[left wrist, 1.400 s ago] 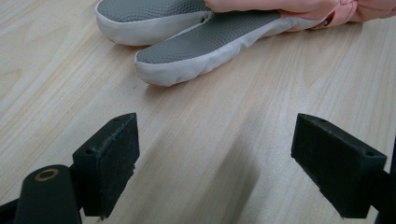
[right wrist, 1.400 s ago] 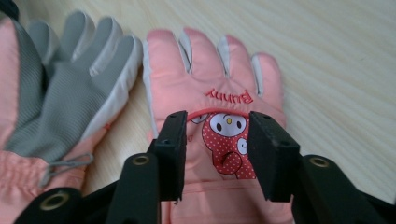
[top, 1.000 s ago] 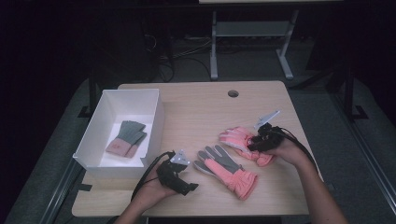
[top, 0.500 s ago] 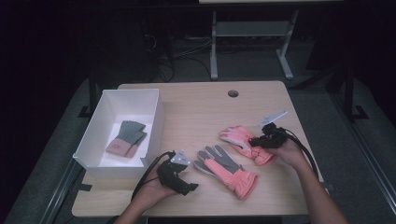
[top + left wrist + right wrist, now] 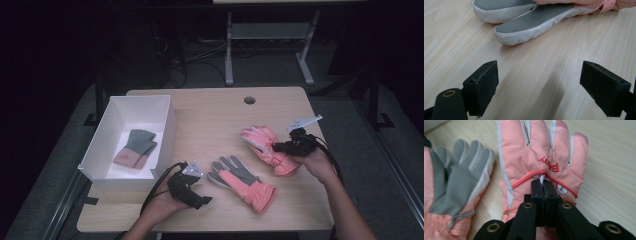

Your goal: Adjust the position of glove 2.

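Note:
Two pink ski gloves lie on the wooden table (image 5: 210, 115). One glove (image 5: 243, 183) lies grey palm up at centre front; its grey fingertips (image 5: 529, 25) show ahead of my left gripper (image 5: 539, 92), which is open and empty just above the wood. My left gripper (image 5: 192, 187) sits left of that glove. The other glove (image 5: 541, 162) lies back up with red lettering, and my right gripper (image 5: 543, 187) is shut on a fold of its fabric. In the high view that glove (image 5: 267, 145) lies at the right under my right gripper (image 5: 280, 148).
A white box (image 5: 97, 165) stands at the table's left with a small grey and pink glove (image 5: 135, 148) inside. A cable hole (image 5: 249, 100) is near the far edge. Dark floor and a metal stand (image 5: 270, 35) lie beyond the table.
My right gripper and its pink glove have shifted slightly to the right. The left gripper and the palm-up glove have not moved.

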Tool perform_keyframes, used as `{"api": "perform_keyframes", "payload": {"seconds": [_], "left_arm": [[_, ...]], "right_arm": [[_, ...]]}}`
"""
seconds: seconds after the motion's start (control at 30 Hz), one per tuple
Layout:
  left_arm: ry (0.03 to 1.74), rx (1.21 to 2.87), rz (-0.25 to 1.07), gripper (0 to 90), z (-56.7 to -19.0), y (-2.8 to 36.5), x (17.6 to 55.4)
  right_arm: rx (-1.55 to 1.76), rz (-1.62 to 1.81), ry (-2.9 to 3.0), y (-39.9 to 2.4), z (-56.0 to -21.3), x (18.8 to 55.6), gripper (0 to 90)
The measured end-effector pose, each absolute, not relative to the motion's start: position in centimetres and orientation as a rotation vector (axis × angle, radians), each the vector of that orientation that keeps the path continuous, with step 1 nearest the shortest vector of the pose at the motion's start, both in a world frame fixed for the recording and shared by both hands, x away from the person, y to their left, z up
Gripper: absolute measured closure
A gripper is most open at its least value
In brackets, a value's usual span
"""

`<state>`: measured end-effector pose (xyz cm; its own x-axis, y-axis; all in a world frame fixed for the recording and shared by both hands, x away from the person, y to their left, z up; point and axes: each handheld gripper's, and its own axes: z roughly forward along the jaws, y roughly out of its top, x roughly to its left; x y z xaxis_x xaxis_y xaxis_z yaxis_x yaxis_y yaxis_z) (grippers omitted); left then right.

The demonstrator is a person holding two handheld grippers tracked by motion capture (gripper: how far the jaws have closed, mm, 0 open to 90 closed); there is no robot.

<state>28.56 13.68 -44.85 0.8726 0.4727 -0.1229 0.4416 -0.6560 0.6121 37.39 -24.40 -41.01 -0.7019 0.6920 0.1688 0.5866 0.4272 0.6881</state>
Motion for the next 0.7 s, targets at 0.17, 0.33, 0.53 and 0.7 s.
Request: {"api": "perform_keyframes", "payload": {"seconds": [0.17,0.33,0.53,0.7], "left_arm": [[0.649,2.383,0.063,14.9,-44.8,13.7,28.6],[0.644,2.382,0.070,14.9,-44.8,13.7,28.6],[0.646,2.376,0.074,14.9,-44.7,13.8,28.6],[0.647,2.371,0.072,14.9,-44.7,13.6,28.6]], "right_arm": [[1.141,1.175,2.500,-24.6,-39.6,36.4,89.0],[1.142,1.189,2.490,-24.3,-38.4,35.3,89.0],[1.121,1.206,2.482,-24.1,-36.9,33.5,89.0],[1.108,1.237,2.501,-23.1,-36.4,31.6,89.0]]}}
